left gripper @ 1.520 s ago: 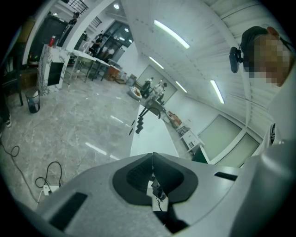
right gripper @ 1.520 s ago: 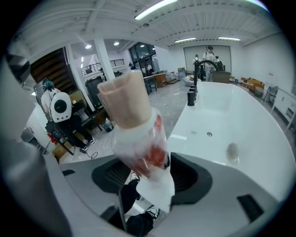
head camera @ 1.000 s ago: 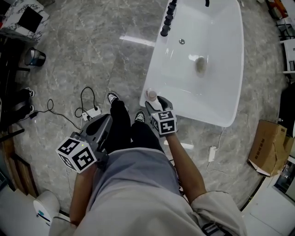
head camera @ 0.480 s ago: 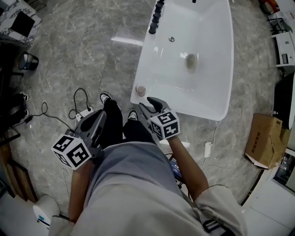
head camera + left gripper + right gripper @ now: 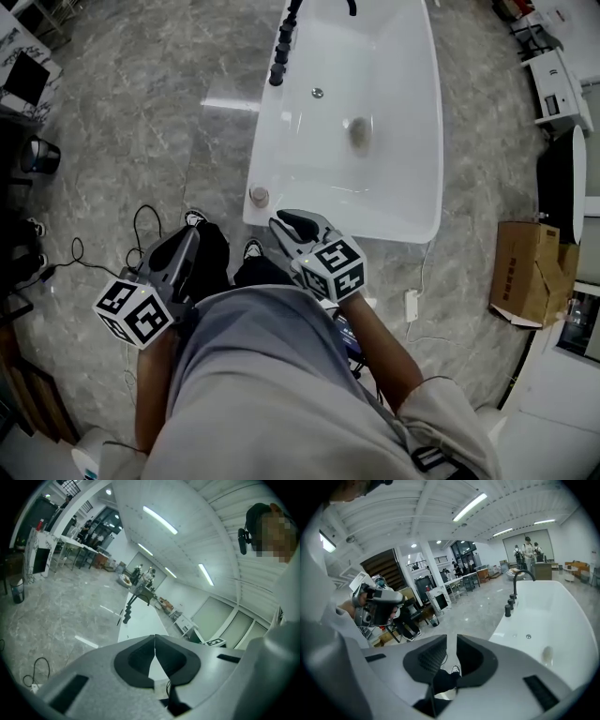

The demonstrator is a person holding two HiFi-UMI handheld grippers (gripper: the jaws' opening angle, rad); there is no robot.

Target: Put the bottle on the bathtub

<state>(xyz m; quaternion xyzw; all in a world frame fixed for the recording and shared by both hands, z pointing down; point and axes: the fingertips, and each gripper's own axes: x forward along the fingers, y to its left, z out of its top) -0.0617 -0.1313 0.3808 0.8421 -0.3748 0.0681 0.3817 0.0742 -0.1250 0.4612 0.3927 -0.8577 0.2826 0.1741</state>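
Inside the white bathtub (image 5: 394, 187) only a drain (image 5: 357, 132) is seen; its far end is cut off by the frame. The right tongs (image 5: 292, 225), held just off the bathtub's near end, are parted by a narrow gap and grip nothing. The left tongs (image 5: 187, 240), farther from the bathtub, are closed and empty. The bottle (image 5: 259, 196), small and pale with a brownish top, is stood on the bathtub's near-left corner rim, its body foreshortened from above.
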